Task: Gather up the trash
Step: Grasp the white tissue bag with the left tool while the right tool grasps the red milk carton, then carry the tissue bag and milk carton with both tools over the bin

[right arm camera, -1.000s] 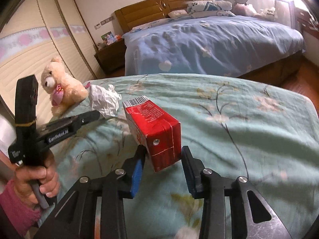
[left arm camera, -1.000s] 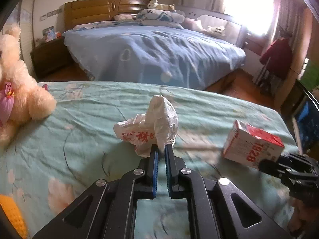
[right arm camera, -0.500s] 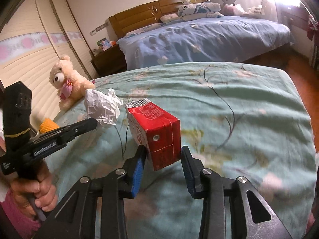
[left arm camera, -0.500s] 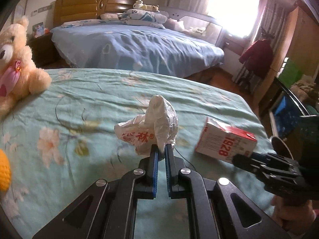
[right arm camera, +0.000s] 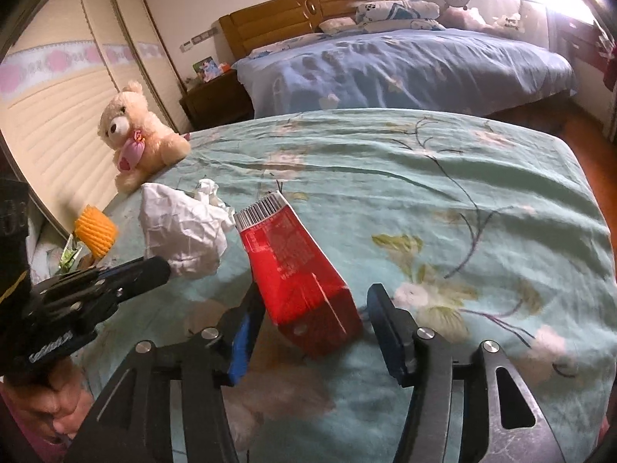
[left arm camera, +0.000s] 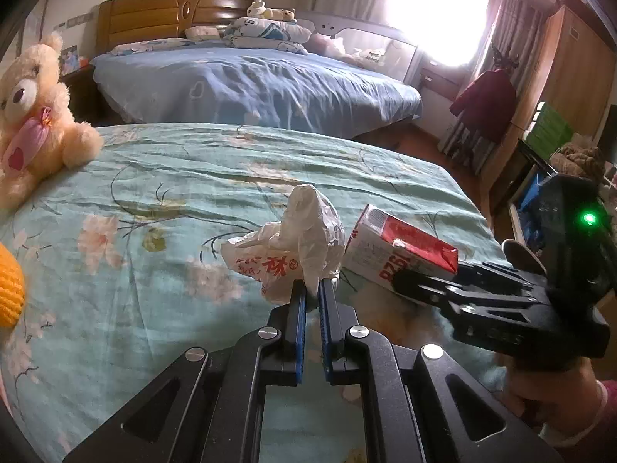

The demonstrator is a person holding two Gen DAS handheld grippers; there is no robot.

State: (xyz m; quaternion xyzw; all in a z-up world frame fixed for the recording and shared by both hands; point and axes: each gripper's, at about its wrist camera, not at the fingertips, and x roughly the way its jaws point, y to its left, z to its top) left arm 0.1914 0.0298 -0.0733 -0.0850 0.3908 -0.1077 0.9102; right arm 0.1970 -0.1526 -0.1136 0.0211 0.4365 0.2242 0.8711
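Bedroom, green flowered bedspread (left arm camera: 162,177) under both my grippers — trash in the left one, a carton between the fingers of the right.

My left gripper (left arm camera: 312,289) is clamped tight on a crumpled white plastic bag (left arm camera: 297,243) with red print, holding it up above the bedspread. My right gripper (right arm camera: 312,305) has just been opening: its jaws now stand apart with the red-and-white carton (right arm camera: 297,266) between them, tipped with its barcode end pointing away. I see a clear gap beside the right finger; whether the left pad touches the carton I cannot tell. From the left wrist view the carton sits just beside the bag. Farther back a cream teddy bear (right arm camera: 135,135) sits at the bed's edge, and an orange knitted thing (right arm camera: 94,231) lies near it — beyond both, a second bed with a blue cover (left arm camera: 246,88).
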